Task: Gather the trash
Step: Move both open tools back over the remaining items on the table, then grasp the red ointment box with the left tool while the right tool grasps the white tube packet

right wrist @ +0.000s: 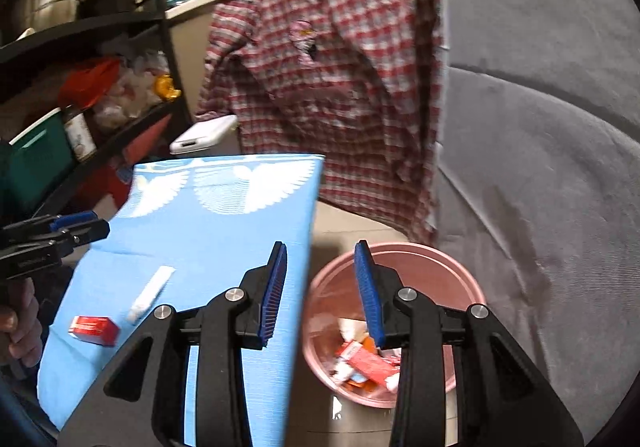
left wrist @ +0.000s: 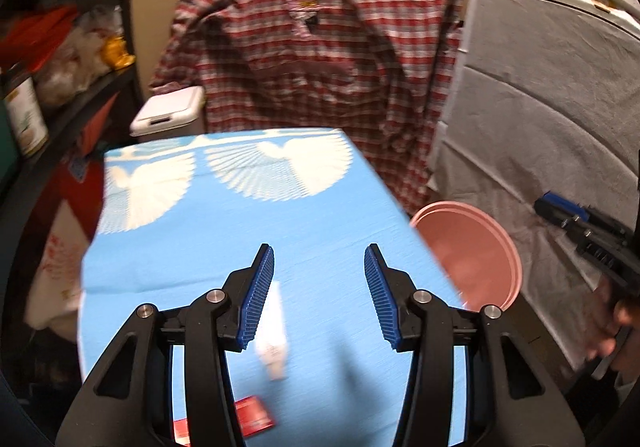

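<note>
A white tube (left wrist: 274, 339) and a small red box (left wrist: 252, 417) lie on the blue-covered table (left wrist: 240, 231). My left gripper (left wrist: 319, 251) hangs open above the table, nothing between its fingers; the tube lies below its left finger. A pink bin (left wrist: 472, 259) stands past the table's right edge. My right gripper (right wrist: 321, 247) is open and empty, over the gap between the table (right wrist: 220, 247) and the bin (right wrist: 416, 247), which holds red and white wrappers (right wrist: 364, 363). The right wrist view also shows the tube (right wrist: 152, 293) and the box (right wrist: 94, 329).
A red plaid shirt (left wrist: 320, 59) hangs behind the table. Grey cloth (left wrist: 540, 107) covers the right side. Black shelves (right wrist: 100, 31) with pots, jars and bags stand on the left. A white lidded container (left wrist: 168, 113) sits behind the table's far corner.
</note>
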Motion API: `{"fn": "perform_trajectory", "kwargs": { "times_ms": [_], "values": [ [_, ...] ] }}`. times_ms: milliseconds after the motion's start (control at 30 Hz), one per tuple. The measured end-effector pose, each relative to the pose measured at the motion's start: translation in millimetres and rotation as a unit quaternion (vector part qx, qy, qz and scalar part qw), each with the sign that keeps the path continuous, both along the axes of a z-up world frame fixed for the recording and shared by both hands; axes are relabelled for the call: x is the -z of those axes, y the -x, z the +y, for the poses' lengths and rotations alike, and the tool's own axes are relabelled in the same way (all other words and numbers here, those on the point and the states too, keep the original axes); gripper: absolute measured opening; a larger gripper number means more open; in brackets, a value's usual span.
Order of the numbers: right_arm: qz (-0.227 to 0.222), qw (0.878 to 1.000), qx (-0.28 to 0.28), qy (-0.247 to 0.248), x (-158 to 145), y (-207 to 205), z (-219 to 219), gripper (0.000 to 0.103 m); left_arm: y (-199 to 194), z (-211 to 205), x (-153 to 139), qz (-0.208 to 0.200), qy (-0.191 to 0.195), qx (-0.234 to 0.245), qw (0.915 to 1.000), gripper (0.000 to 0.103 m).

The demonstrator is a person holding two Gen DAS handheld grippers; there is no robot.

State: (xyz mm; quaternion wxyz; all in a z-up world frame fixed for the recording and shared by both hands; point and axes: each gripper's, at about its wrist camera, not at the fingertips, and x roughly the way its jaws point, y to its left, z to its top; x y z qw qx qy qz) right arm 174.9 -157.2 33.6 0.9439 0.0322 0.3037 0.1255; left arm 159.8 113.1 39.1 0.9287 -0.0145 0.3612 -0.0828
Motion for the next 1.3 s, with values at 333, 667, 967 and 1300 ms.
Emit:
{"fn": "perform_trajectory", "kwargs": {
  "times_ms": [333,667,967,1300],
  "values": [
    [0.018,0.998,-0.055,-0.025,-1,7,68,0.031,31,78,40,0.065,-0.013,0.042,0.9969,0.048],
    [0.063,0.993,-0.101,-0.027,22,-2,127,0.024,47,86,96,0.152,-0.057,0.128,0.9785,0.064],
    [0.102,0.984,-0.141,-0.028,52,-7,168,0.024,38,101,113,0.178,-0.045,0.117,0.9760,0.056],
    [0.148,0.975,-0.169,-0.006,99,-27,218,0.026,17,135,112,0.173,-0.018,0.035,0.9842,0.036]
  ]
}}
